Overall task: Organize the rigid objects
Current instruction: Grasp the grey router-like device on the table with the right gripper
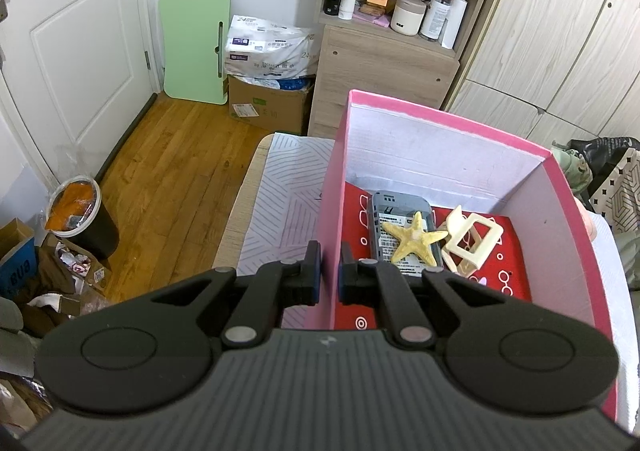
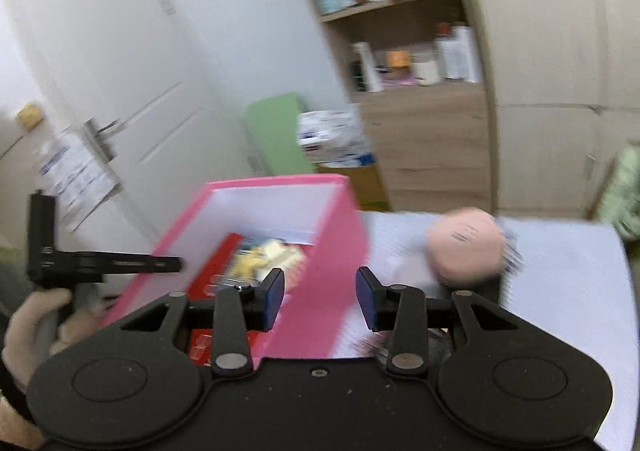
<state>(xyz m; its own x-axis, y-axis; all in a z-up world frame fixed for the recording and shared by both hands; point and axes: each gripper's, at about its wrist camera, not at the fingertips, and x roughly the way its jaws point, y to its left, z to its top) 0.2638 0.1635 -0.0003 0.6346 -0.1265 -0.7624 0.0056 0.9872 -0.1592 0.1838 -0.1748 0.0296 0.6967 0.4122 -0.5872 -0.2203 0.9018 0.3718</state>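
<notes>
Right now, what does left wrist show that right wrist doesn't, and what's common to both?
Only left wrist: the left gripper shut on the pink box wall, the box contents sharp (grey phone, cream frame), and a bin on the floor.
Only right wrist: the right gripper open with nothing between its pads, a round peach object on the table right of the box, and a hand at the left edge.
Both: the pink box, the starfish inside it, the shelf unit and the green board.

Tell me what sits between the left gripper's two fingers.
The near wall of the pink box: in the left wrist view the left gripper is shut on that wall's edge, one finger outside, the other inside.
</notes>
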